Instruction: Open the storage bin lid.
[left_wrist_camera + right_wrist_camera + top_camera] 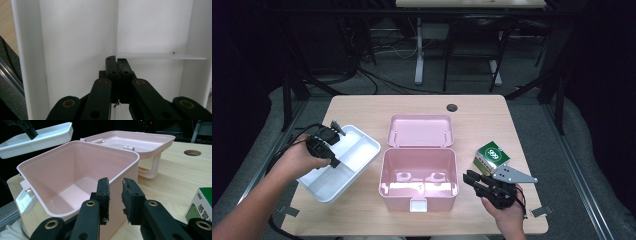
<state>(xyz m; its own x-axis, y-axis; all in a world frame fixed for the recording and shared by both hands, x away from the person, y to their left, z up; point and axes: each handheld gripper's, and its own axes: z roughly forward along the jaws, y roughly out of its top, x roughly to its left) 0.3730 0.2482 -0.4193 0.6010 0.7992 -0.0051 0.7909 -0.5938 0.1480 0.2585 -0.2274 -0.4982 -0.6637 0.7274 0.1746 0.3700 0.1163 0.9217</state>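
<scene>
We are at a light wooden table [362, 107] in a dark room, with black frame legs and loose cables on the grey floor behind it and a round cable hole [452, 107] near the far edge.

At the left, our left gripper [333, 145] holds a white divided tray [362, 157]. Its jaws are clamped shut on the thin partition wall inside the tray; in the left gripper view the two black pads meet on that white divider [116, 30], with a cross partition branching off to one side. In the right gripper view the tray shows up high against the dark background, tilted and clear of the tabletop at that end. In the high view it sits left of the box, its near corner past the table's left edge.

In the middle stands an open pink storage box [384, 172], its lid [421, 131] thrown back flat behind it, a carry handle under the lid and a latch tab [418, 204] on the near wall. The inside looks bare apart from moulded shapes on the floor.

At the right, our right gripper [472, 180] hovers just beside the box's right wall, low over the table. Its jaws [115, 195] stand a little apart with nothing between them. Just behind it lies a small green-and-white carton [491, 156], near the gripper's grey plate but not in the jaws.
</scene>
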